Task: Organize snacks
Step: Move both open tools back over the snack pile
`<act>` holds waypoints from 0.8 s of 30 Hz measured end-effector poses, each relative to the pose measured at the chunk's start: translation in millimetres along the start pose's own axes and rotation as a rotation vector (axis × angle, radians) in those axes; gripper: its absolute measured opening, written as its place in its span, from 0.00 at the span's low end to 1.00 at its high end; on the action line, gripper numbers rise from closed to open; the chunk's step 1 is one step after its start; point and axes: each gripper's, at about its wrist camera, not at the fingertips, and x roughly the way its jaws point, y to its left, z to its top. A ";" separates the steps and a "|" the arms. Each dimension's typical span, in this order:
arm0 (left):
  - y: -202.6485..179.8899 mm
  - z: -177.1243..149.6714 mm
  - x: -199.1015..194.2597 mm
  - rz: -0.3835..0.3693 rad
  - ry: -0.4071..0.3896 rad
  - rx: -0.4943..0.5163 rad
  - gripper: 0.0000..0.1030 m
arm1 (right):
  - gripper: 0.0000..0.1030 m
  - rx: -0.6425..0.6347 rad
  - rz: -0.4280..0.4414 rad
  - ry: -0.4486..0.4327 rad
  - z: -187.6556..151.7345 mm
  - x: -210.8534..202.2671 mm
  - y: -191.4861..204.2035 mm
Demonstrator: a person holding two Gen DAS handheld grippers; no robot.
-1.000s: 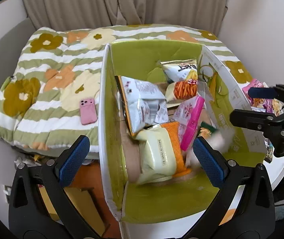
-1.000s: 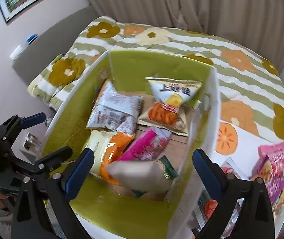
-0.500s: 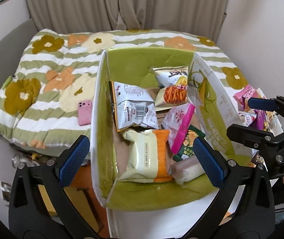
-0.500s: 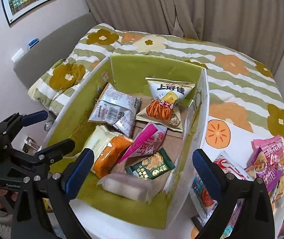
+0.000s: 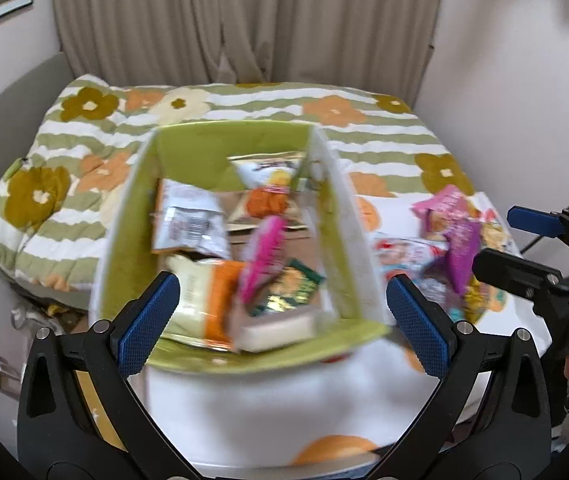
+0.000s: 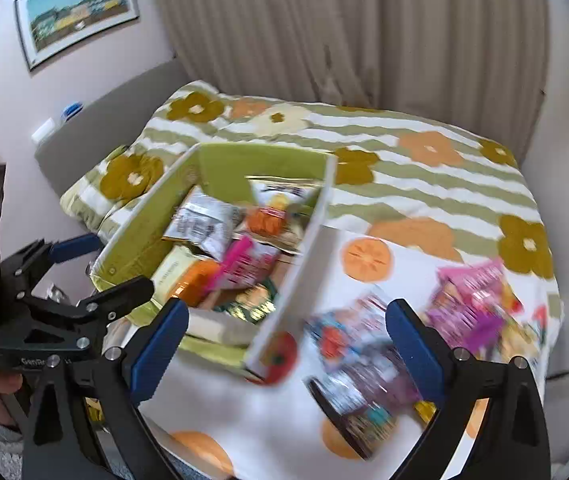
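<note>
A green cardboard box (image 5: 132,240) stands on a white table with orange prints and holds several snack bags, among them a pale packet (image 5: 280,326) at its near edge. The box also shows in the right wrist view (image 6: 140,236). A pile of loose snack packets (image 5: 448,240) lies on the table right of the box; it shows in the right wrist view (image 6: 472,308) too. My left gripper (image 5: 282,320) is open and empty, in front of the box. My right gripper (image 6: 284,340) is open and empty, above the box's right corner and the pile.
A bed with a flowered green-striped quilt (image 5: 64,168) lies behind the table. Curtains (image 5: 244,20) hang at the back. The white table edge (image 5: 284,420) is near me. A framed picture (image 6: 76,12) hangs on the left wall.
Both grippers have pulled back and up from the box and swung right. The pale packet that was dropping now lies in the box. Both views are blurred by motion.
</note>
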 end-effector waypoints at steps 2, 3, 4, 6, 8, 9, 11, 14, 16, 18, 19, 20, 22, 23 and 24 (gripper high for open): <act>-22.4 -4.6 -3.5 -0.002 -0.008 0.015 1.00 | 0.96 0.024 -0.013 -0.013 -11.8 -15.0 -20.7; -31.2 -6.9 -4.4 -0.003 -0.009 0.019 1.00 | 0.96 0.030 -0.024 -0.020 -17.4 -21.5 -29.5; -42.0 -9.9 -5.0 -0.010 -0.008 0.022 1.00 | 0.96 0.043 -0.043 -0.024 -22.9 -28.0 -39.0; -60.8 -15.4 -6.1 -0.021 -0.003 0.024 1.00 | 0.96 0.059 -0.063 -0.030 -34.6 -40.0 -56.4; -81.7 -23.8 -6.9 -0.024 0.002 0.029 1.00 | 0.96 0.070 -0.081 -0.037 -45.6 -51.8 -75.0; -87.8 -26.7 -7.0 -0.024 0.004 0.029 1.00 | 0.96 0.075 -0.091 -0.041 -49.4 -56.2 -82.2; -104.8 -34.2 -6.3 -0.026 0.006 0.027 1.00 | 0.96 0.092 -0.098 -0.044 -58.6 -65.6 -101.7; -128.7 -45.3 -3.1 -0.022 0.011 0.032 1.00 | 0.96 0.115 -0.085 -0.036 -71.3 -73.4 -124.8; -146.3 -52.6 -0.8 -0.009 0.001 0.060 1.00 | 0.96 0.123 -0.081 -0.021 -77.9 -73.5 -139.1; -165.3 -59.7 4.2 0.014 -0.017 0.117 1.00 | 0.96 0.126 -0.075 -0.012 -86.1 -71.6 -151.2; -174.8 -62.8 8.3 0.028 -0.022 0.149 1.00 | 0.96 0.127 -0.073 -0.005 -91.2 -68.4 -158.7; -181.2 -64.8 11.5 0.038 -0.023 0.173 1.00 | 0.96 0.130 -0.070 0.002 -95.7 -67.0 -165.0; -196.9 -67.6 24.0 0.051 -0.012 0.235 1.00 | 0.96 0.147 -0.056 0.016 -104.1 -60.4 -175.8; -204.5 -68.4 31.0 0.055 -0.009 0.268 1.00 | 0.96 0.162 -0.041 0.031 -108.2 -54.2 -182.8; -210.8 -69.5 36.7 0.056 -0.006 0.294 1.00 | 0.96 0.169 -0.033 0.040 -109.6 -50.4 -186.8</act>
